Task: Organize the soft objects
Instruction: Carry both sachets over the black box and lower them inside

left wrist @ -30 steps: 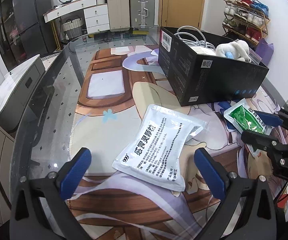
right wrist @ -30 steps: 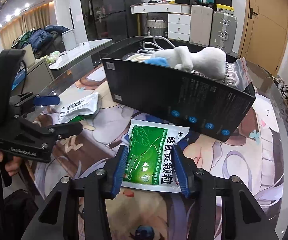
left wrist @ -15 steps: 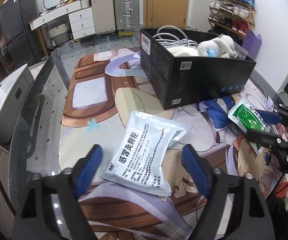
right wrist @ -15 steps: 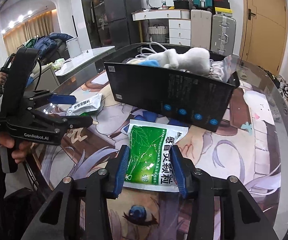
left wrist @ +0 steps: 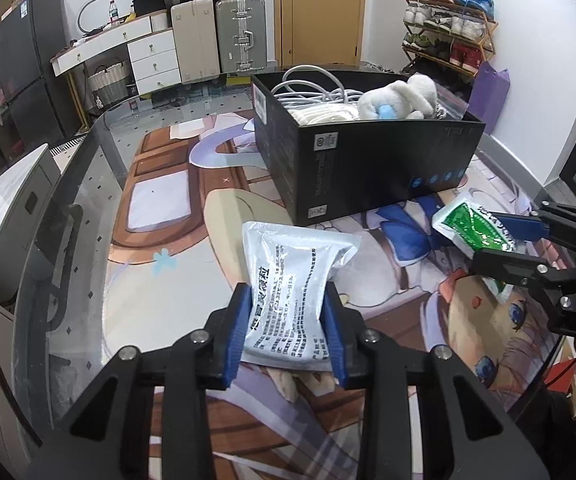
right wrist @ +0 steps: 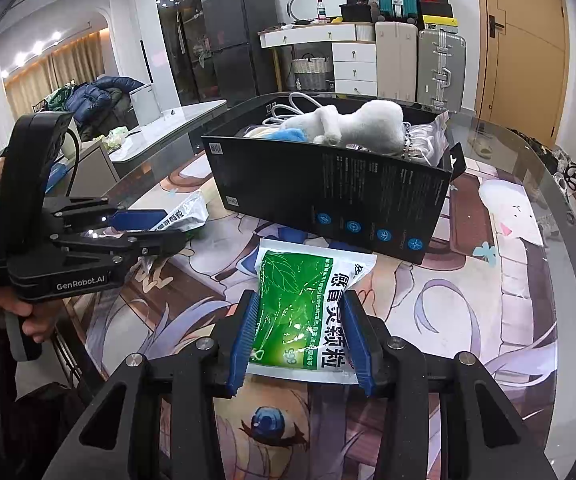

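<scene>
Glass table [left wrist: 68, 208] carrying anime-print mat [left wrist: 160, 216]; suitcases [left wrist: 240, 34] and door standing beyond.

Only right wrist view showing hand gripping left claw's handle.

Left claw [left wrist: 286, 332] pinching white sachet [left wrist: 288, 280], crinkled, black print.

Right claw [right wrist: 301, 340] squeezing green sachet [right wrist: 307, 312], glossy.

Black box [right wrist: 327, 196] sitting just ahead of both, holding plush toy [right wrist: 351, 124] and cables [left wrist: 311, 88].

glass table [left wrist: 68, 208] | printed mat [left wrist: 160, 200] on it | black box [left wrist: 367, 168] on mat
</scene>
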The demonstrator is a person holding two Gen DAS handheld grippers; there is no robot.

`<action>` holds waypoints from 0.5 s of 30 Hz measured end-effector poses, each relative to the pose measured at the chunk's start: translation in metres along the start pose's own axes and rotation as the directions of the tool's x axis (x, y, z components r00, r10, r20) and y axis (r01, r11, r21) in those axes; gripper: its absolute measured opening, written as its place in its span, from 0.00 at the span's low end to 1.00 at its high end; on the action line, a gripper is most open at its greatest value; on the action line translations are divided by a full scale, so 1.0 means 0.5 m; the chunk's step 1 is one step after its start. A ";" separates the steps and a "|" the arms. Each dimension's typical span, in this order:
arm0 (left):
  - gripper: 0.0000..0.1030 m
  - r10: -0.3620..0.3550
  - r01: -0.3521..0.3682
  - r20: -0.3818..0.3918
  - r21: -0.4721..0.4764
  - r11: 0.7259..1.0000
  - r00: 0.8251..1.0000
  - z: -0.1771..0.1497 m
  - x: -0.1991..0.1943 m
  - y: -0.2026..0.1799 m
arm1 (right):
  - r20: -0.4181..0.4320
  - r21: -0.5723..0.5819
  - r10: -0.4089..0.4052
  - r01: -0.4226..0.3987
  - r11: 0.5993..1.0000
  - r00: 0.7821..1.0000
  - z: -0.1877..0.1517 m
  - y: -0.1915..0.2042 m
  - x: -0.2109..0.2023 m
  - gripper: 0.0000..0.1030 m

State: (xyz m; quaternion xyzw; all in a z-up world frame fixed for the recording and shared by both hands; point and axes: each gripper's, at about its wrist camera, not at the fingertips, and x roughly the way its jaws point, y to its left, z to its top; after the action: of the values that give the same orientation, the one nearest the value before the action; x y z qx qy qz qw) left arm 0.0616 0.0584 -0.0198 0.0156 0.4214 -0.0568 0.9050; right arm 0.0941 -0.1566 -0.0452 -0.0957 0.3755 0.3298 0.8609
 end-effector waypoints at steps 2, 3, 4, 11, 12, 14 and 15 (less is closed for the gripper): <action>0.32 -0.004 0.004 0.003 -0.003 1.000 1.000 -0.002 -0.003 -0.002 | 0.006 -0.001 0.001 -0.001 1.000 1.000 0.001 0.002 -0.001 0.41; 0.32 -0.007 0.007 0.007 -0.009 1.000 1.000 -0.003 -0.007 -0.002 | 0.011 -0.002 0.001 -0.001 1.000 1.000 0.001 0.003 -0.004 0.41; 0.31 -0.010 0.011 0.009 -0.012 1.000 1.000 -0.003 -0.009 -0.003 | 0.017 -0.002 0.001 -0.001 1.000 1.000 0.002 0.003 -0.006 0.41; 0.31 -0.027 0.029 0.051 -0.052 0.998 0.998 0.000 -0.032 0.000 | 0.044 -0.002 -0.004 0.004 1.000 0.999 0.009 0.001 -0.021 0.41; 0.31 -0.028 0.032 0.058 -0.057 0.998 0.998 0.000 -0.037 0.000 | 0.048 -0.002 -0.004 0.004 1.000 0.999 0.009 0.001 -0.025 0.41; 0.31 -0.035 0.040 0.075 -0.067 0.997 0.997 0.003 -0.046 -0.001 | 0.058 -0.003 -0.007 0.008 1.000 0.998 0.011 -0.001 -0.032 0.41; 0.31 -0.040 0.046 0.081 -0.070 0.997 0.996 0.006 -0.050 -0.002 | 0.063 -0.003 -0.008 0.009 1.000 0.998 0.013 -0.001 -0.036 0.41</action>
State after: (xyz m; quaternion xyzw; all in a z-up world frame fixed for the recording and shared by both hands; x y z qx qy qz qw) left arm 0.0476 0.0595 0.0014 -0.0281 0.3871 -0.0619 0.9195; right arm 0.0893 -0.1633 -0.0281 -0.0880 0.3472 0.3295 0.8736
